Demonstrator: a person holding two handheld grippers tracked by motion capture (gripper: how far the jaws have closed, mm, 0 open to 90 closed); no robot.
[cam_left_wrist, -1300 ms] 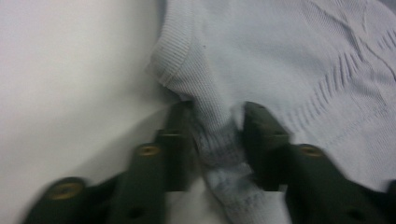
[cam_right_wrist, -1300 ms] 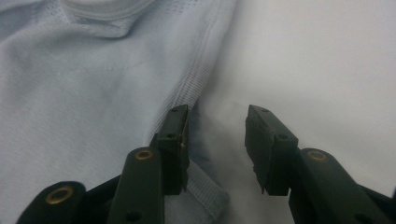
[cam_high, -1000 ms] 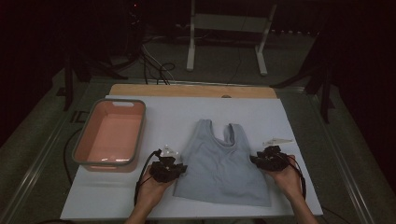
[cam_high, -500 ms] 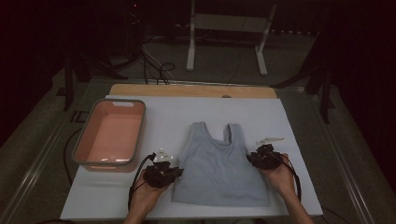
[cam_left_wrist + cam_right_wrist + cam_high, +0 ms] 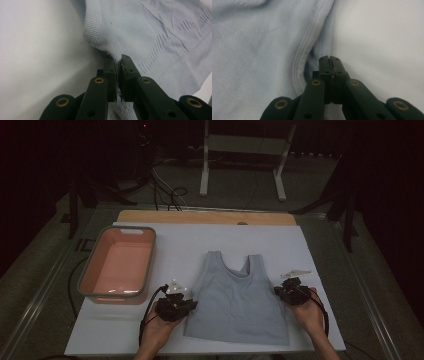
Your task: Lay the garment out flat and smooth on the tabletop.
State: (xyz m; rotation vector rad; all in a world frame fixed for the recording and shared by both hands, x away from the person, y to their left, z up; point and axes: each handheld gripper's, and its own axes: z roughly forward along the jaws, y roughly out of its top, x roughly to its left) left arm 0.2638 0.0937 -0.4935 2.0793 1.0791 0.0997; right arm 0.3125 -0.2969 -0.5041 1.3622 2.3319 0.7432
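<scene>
A pale blue tank top (image 5: 235, 300) lies flat on the white table top (image 5: 150, 335), straps pointing away from me. My left gripper (image 5: 192, 304) is at its left side edge; in the left gripper view the jaws (image 5: 118, 62) are shut on the ribbed fabric (image 5: 150, 32) just below the armhole. My right gripper (image 5: 276, 292) is at the top's right side edge. Its jaws (image 5: 329, 60) have just been closing and now meet on the thin edge of the fabric (image 5: 254, 50) beside the armhole seam.
A pink tub with a grey rim (image 5: 131, 231) stands at the left of the table, apart from the top. A wooden board (image 5: 205, 216) runs along the far edge. Beyond it, a white stand (image 5: 240, 165) and cables sit on the dark floor.
Both hands have shifted only slightly at the sides of the top. The top lies much as it did.
</scene>
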